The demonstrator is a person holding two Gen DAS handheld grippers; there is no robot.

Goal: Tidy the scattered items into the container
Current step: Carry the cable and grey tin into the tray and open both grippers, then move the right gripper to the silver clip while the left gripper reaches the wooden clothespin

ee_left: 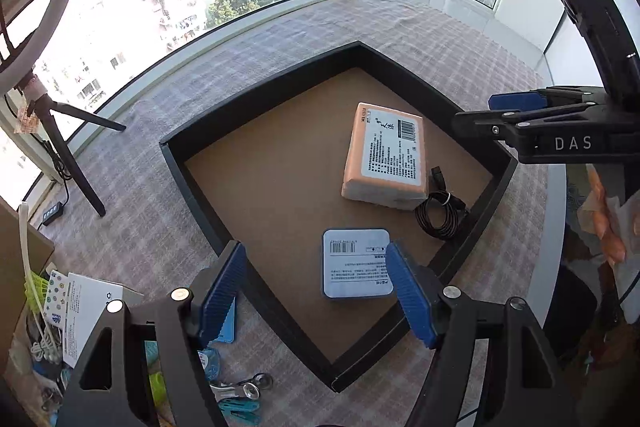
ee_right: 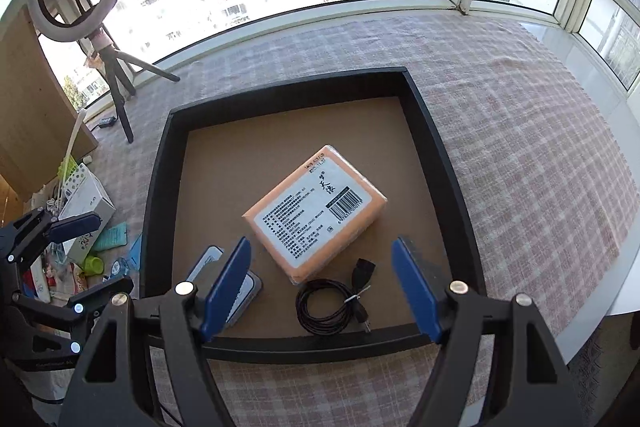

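In the left wrist view, the left gripper (ee_left: 316,291) hangs over the near corner of the black tray (ee_left: 188,179), jaws spread wide and holding nothing; the blue-edged tin (ee_left: 356,263) lies between its pads, touching neither as far as can be seen. The orange tissue pack (ee_left: 386,155) and coiled black cable (ee_left: 440,215) lie toward the tray's right edge. Clips (ee_left: 240,393) lie on the checked cloth (ee_left: 160,227) outside. In the right wrist view, the right gripper (ee_right: 322,291) hovers above the tray's near edge, equally wide and empty, over the cable (ee_right: 332,303).
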